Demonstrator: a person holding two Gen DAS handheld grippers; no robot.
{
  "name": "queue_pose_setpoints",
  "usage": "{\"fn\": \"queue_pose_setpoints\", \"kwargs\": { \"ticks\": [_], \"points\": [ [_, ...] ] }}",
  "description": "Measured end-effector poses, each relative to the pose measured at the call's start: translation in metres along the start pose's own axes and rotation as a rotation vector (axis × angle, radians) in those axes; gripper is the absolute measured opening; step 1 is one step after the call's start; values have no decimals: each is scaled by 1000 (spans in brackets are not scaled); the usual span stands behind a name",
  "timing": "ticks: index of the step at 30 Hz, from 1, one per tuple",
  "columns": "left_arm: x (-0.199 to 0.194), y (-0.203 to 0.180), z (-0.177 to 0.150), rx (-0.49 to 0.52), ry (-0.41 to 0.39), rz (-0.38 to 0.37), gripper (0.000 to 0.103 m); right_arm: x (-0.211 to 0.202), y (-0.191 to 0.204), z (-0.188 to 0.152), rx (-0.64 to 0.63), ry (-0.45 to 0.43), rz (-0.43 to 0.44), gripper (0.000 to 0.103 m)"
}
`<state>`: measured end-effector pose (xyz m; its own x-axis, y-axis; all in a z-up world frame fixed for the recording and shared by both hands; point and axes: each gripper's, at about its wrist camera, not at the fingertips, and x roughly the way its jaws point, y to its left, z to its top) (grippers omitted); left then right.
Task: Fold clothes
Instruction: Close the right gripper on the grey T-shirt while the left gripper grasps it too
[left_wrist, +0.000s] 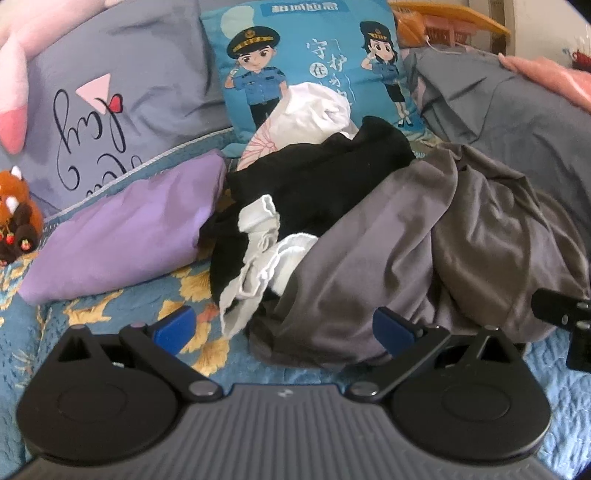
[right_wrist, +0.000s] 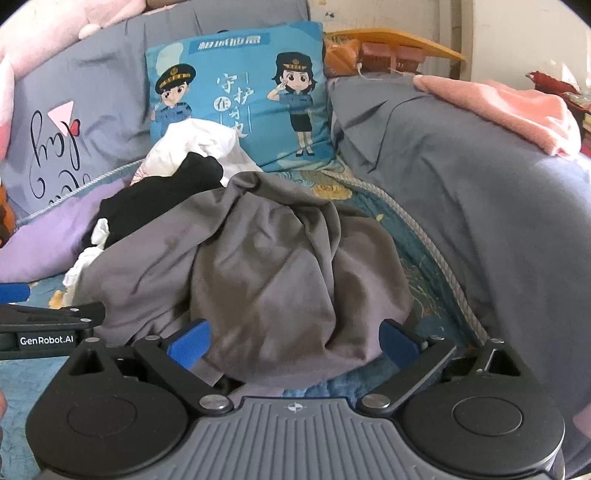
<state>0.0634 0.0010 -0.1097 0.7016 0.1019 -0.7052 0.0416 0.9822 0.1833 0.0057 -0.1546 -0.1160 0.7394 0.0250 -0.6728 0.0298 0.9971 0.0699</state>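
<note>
Grey jersey fills the lower middle of the left wrist view: a crumpled grey garment (left_wrist: 424, 251) lies heaped on the floral bed cover (left_wrist: 110, 325), its near hem just ahead of the left tongs (left_wrist: 284, 328), whose blue-tipped fingers stand wide apart with nothing between them. Behind and left of it, a black garment (left_wrist: 321, 177) and some white pieces (left_wrist: 266, 243) are tangled into the same pile, and another white cloth (left_wrist: 314, 107) leans on the blue cartoon cushion (left_wrist: 295, 62) at upper centre. A folded-looking lilac bundle (left_wrist: 122, 236) sits at left, touching the pile's edge.

In the right wrist view, the grey garment (right_wrist: 258, 266) bulges across the centre, still rumpled, and the right tongs (right_wrist: 295, 343) are spread open around its nearest fold, the fingers flanking the cloth without pinching it. The left tool shows at the left edge. A grey duvet (right_wrist: 480, 206) rises at right with a pink towel (right_wrist: 509, 107) on top.

My guess is that the step in hand is picking one garment out of the heap, most likely the grey one. That calls for closing on an edge or corner rather than the bunched middle, then lifting it clear and spreading it flat on free bed. No basket or bin holding clothes shows clearly; the orange thing at upper right is too far off to read.
</note>
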Motion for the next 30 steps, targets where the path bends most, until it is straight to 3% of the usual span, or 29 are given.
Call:
{"fn": "queue_pose_setpoints", "kwargs": {
  "ticks": [9,15,18,20,21,23,26,30],
  "points": [
    [24,-8,-1,5,-19,-63,103,23,-2,0,4,10,27,92],
    [36,-1,-8,-20,-18,-101,103,27,-6,-8,30,6,31,82],
    [37,-1,-9,-21,-33,-101,103,26,-9,-7,52,6,47,68],
    [34,-2,-9,-14,-55,-98,102,25,-12,-7,66,5,58,50],
    [32,-4,-9,-1,-68,-85,102,24,-13,-7,74,5,64,46],
    [27,-8,-10,25,-94,-62,93,23,-15,-7,89,4,75,34],
    [23,-13,-9,56,-110,-59,85,20,-18,-8,106,0,87,23],
    [22,-20,-10,81,-106,-61,71,19,-19,-7,111,6,96,19]
  ]
}}
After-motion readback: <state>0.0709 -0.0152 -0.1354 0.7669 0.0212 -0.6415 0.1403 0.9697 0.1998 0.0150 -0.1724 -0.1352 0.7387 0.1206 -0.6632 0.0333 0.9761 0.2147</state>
